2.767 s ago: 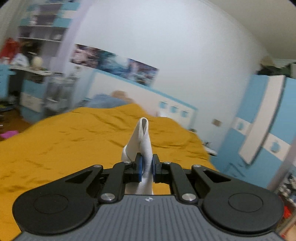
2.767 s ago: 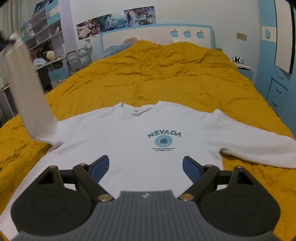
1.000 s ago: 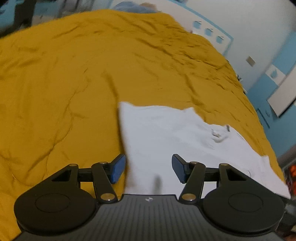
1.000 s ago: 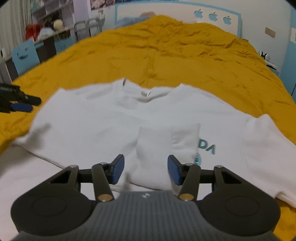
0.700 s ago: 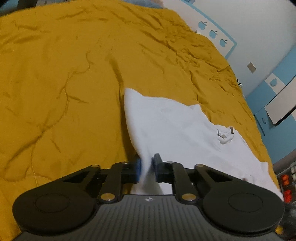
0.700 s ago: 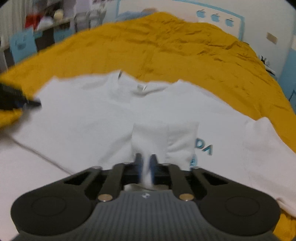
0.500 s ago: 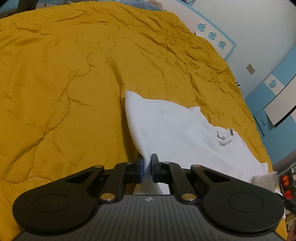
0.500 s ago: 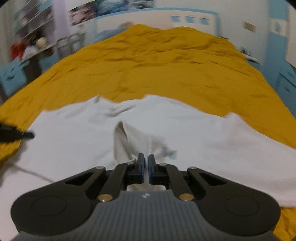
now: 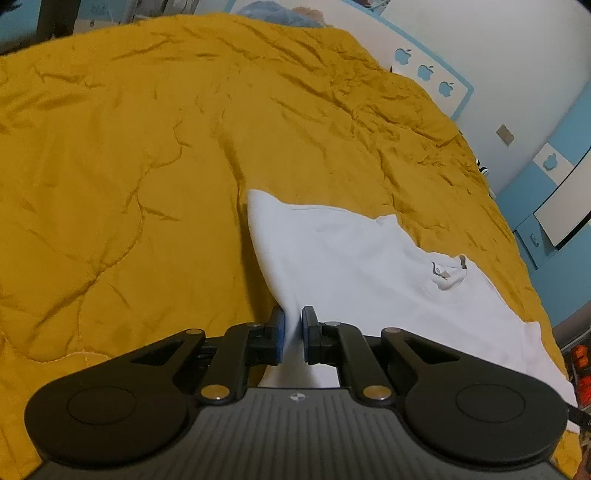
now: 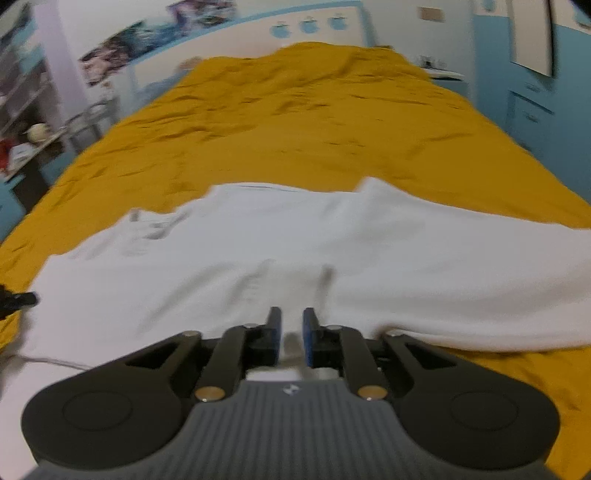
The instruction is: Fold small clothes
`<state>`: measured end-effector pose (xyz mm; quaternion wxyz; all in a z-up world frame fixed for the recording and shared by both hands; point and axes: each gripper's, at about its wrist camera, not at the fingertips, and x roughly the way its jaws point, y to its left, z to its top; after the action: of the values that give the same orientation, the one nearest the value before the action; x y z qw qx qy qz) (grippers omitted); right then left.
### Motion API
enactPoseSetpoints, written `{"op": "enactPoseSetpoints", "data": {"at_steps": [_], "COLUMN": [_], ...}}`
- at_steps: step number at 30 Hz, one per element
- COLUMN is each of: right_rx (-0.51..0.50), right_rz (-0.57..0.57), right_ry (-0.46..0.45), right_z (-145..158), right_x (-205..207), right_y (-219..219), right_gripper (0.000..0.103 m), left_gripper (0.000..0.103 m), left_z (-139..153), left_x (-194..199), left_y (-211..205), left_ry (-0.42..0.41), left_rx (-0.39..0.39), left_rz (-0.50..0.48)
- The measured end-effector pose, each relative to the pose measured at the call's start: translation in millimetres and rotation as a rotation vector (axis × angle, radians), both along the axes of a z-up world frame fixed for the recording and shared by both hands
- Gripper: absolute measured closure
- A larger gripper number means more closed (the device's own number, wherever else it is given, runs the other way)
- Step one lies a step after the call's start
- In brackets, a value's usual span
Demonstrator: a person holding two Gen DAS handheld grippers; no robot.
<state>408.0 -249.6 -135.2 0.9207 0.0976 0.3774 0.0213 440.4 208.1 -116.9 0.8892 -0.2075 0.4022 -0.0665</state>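
A white long-sleeved shirt (image 9: 369, 273) lies spread on the yellow bedspread (image 9: 129, 166). My left gripper (image 9: 293, 334) is shut on the shirt's left side edge, with its neck opening (image 9: 448, 275) off to the right. In the right wrist view the shirt (image 10: 295, 243) fills the middle, blurred by motion. My right gripper (image 10: 291, 334) is nearly closed on a fold of the shirt's white cloth. The left gripper's tip (image 10: 18, 300) shows at the far left edge.
The bedspread (image 10: 314, 122) stretches back to a white headboard (image 10: 310, 26) with blue apple shapes. Blue and white cabinets (image 10: 535, 74) stand along the right. Shelves and a cluttered desk (image 10: 26, 140) stand at the left.
Both grippers closed on the shirt about 0.7 s ago and still hold it. The right gripper has swung with its cloth; the folded sleeve and print are out of sight.
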Motion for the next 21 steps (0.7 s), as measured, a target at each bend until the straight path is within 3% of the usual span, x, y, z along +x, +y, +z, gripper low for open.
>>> {"op": "enactPoseSetpoints", "data": {"at_steps": [2,4,8,10,11,16,21], "right_rx": [-0.077,-0.135,-0.128,-0.106,-0.113,-0.115,-0.129], "right_rz": [0.027,0.032,0.002,0.007,0.01,0.024,0.028], "right_ry": [-0.004,0.006,0.061,0.093,0.097,0.033,0.107], "right_z": [-1.5,-3.1,-11.5,-20.7,-22.9,-9.0,-30.7], "right_x": [4.6,8.3,11.2,12.3,11.5,-3.4,-3.9], "right_y": [15.4,25.0,18.3,12.4,10.9,2.6,-0.9], "right_gripper": [0.087,0.074,0.071,0.082,0.103,0.103,0.103], "left_gripper": [0.094,0.094,0.093,0.093,0.093,0.095,0.095], "left_z": [0.4,1.5,4.6,1.1,-1.0,-8.0,-15.9], "left_x": [-1.1,-2.3,-6.9,-8.1,-9.2,-8.5,-6.5], "left_y": [-0.9,1.0,0.2,-1.3,-2.3,-1.9,1.0], "left_ry": [0.007,0.014,0.024,0.039,0.044,0.064,0.087], "left_rx": [0.018,0.016,0.025,0.039,0.055,0.076,0.083], "left_rz": [0.001,0.006,-0.001,-0.009,-0.009,-0.001,0.006]}}
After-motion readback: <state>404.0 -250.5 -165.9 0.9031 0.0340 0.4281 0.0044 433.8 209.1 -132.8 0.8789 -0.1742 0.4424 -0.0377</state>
